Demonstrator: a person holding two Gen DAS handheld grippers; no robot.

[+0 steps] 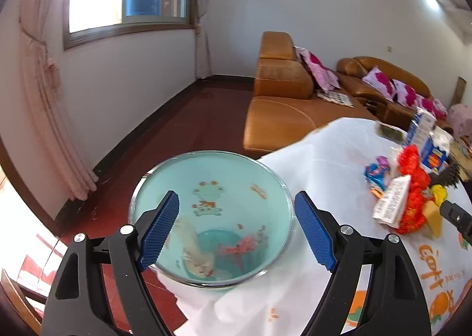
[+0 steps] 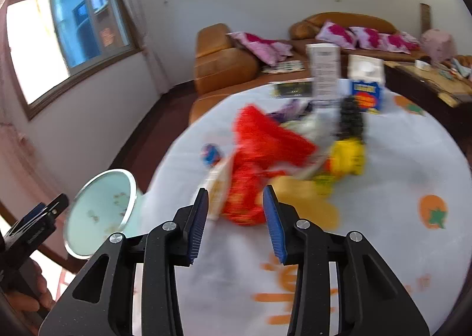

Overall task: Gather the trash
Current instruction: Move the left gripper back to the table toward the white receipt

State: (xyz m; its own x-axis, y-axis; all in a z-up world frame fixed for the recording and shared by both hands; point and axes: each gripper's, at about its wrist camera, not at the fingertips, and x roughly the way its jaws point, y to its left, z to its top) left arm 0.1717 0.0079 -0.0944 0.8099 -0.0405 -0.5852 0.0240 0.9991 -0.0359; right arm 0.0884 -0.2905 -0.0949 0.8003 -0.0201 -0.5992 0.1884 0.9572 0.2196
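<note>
The left tongs (image 1: 236, 229) stand spread around the bowl (image 1: 212, 218), whose open mouth gives clear entry from above; some scraps lie at its bottom. Between bowl and pile the counter (image 1: 318, 165) is bare cloth, wide enough for a pass. The right tongs (image 2: 236, 224) are parted right before the red bag (image 2: 259, 153), with a white packet (image 2: 219, 188) beside the left pad and a yellow piece (image 2: 306, 203) beside the right. Behind these, a yellow toy (image 2: 348, 156), a black object (image 2: 351, 120) and upright cartons (image 2: 324, 73) block the way straight ahead. To the right of the pile the cloth lies open up to the rim.
</note>
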